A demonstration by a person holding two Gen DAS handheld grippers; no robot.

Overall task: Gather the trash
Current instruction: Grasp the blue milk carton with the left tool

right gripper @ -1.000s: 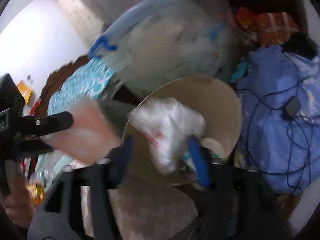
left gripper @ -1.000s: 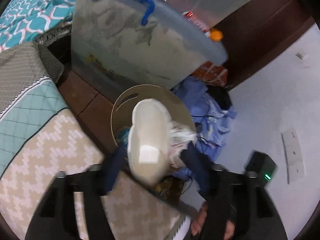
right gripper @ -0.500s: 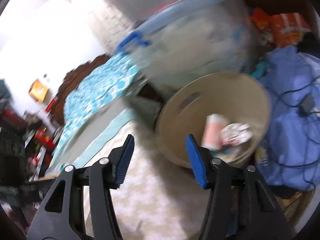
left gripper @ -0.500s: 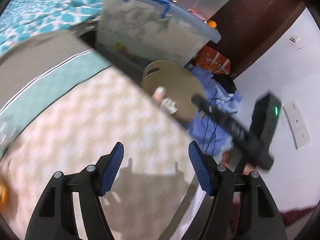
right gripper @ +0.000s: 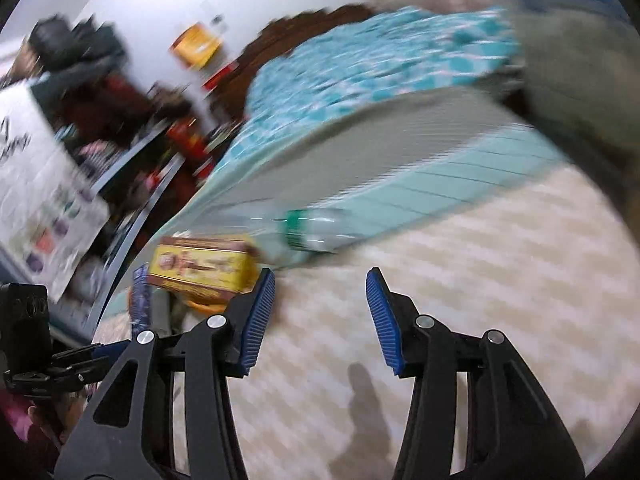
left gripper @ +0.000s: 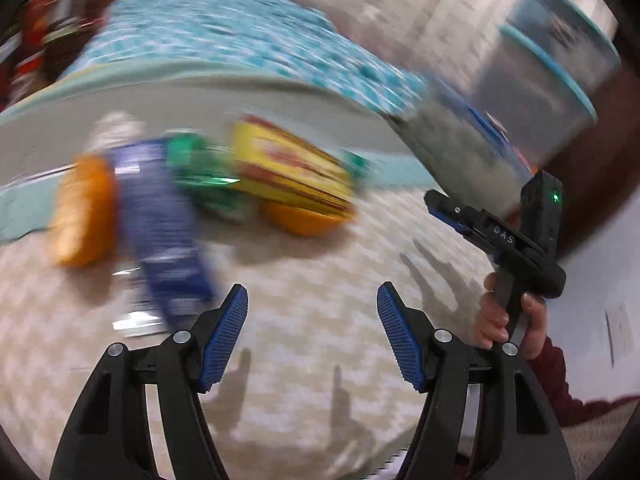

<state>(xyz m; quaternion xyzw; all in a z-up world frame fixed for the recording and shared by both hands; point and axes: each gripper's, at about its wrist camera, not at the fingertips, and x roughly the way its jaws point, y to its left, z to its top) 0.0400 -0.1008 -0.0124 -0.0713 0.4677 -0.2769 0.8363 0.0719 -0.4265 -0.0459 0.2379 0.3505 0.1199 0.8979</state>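
Note:
Trash lies on the beige patterned bedspread (left gripper: 320, 320). In the blurred left wrist view I see a blue wrapper (left gripper: 160, 224), an orange piece (left gripper: 80, 216), a green wrapper (left gripper: 200, 176), a yellow box (left gripper: 292, 172) and an orange piece under it (left gripper: 300, 220). My left gripper (left gripper: 312, 336) is open and empty, a little short of them. In the right wrist view the yellow box (right gripper: 200, 268) and a clear plastic bottle with a green label (right gripper: 304, 232) lie just beyond my open, empty right gripper (right gripper: 320, 316). The right gripper also shows in the left wrist view (left gripper: 496, 236).
A teal patterned blanket (right gripper: 360, 60) covers the far side of the bed. A clear storage bin with a blue lid (left gripper: 472, 148) stands at the bed's right end. Cluttered shelves (right gripper: 100, 140) stand along the wall on the left.
Both grippers have let go of their trash into the beige bin and swung away left over the bed. The bin is out of view; the remaining trash on the bedspread has come into view.

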